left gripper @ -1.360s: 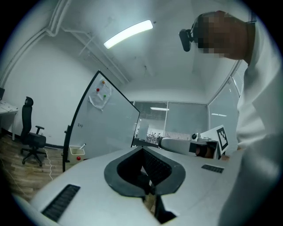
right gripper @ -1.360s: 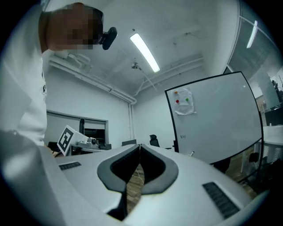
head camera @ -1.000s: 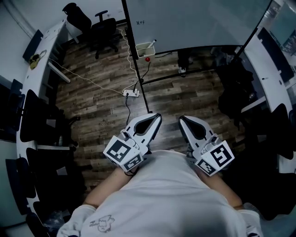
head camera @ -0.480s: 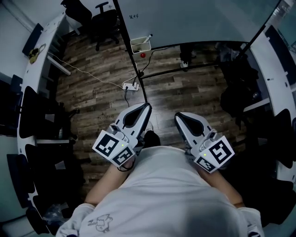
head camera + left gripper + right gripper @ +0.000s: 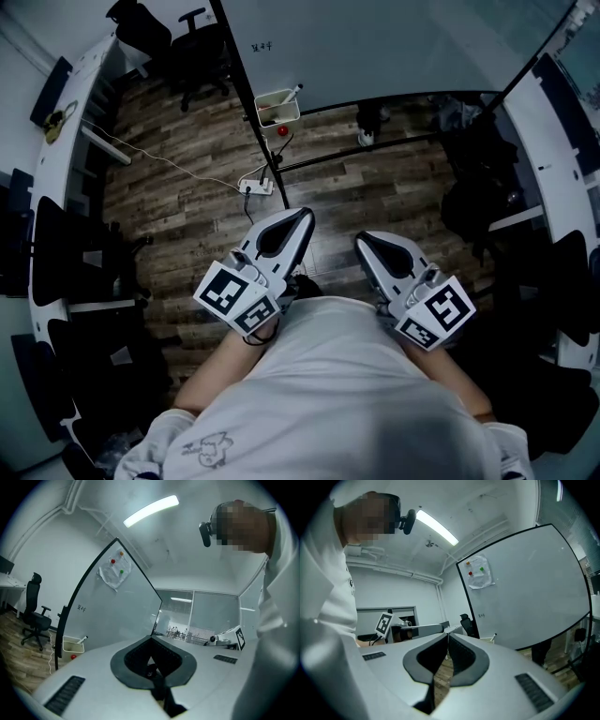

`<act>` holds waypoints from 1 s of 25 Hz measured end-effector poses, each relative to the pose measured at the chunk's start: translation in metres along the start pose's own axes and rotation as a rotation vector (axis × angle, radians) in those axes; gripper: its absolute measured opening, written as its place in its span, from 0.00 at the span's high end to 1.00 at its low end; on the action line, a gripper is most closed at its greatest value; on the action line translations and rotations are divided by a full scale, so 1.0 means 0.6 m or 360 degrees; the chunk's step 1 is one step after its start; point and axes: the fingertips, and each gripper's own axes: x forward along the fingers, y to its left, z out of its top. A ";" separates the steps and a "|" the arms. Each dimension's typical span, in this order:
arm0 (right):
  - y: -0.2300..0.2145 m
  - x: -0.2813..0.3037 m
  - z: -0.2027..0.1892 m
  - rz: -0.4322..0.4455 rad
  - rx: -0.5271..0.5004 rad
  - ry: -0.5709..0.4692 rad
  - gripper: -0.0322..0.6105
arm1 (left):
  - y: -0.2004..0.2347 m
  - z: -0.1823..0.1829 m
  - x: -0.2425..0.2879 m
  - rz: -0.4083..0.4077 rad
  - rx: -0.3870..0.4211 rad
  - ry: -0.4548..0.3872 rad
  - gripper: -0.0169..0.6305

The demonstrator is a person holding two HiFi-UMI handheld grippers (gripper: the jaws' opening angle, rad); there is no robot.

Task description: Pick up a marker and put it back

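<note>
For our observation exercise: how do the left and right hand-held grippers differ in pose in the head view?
The left hand-held gripper slants toward the upper right, while the right hand-held gripper slants toward the upper left, so their tips converge. The left one's tip reaches farther forward, nearer the whiteboard stand, than the right one's. Shared: both have jaws together, hold nothing, and sit close to the person's shirt.

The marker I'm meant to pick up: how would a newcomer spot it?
Find the large black-framed whiteboard ahead. A small white open box sits at its lower left corner. The slim white marker sticks up slantwise from it, above a small red ball.
</note>
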 end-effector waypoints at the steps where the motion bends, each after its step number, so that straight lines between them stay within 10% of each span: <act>1: -0.006 0.010 0.000 -0.0002 0.0001 0.0004 0.93 | 0.011 0.001 0.007 -0.0010 -0.0001 0.0002 0.97; 25: -0.116 0.348 0.009 -0.0156 0.0191 0.0056 0.93 | 0.316 0.057 0.068 -0.0166 0.0078 0.0182 0.97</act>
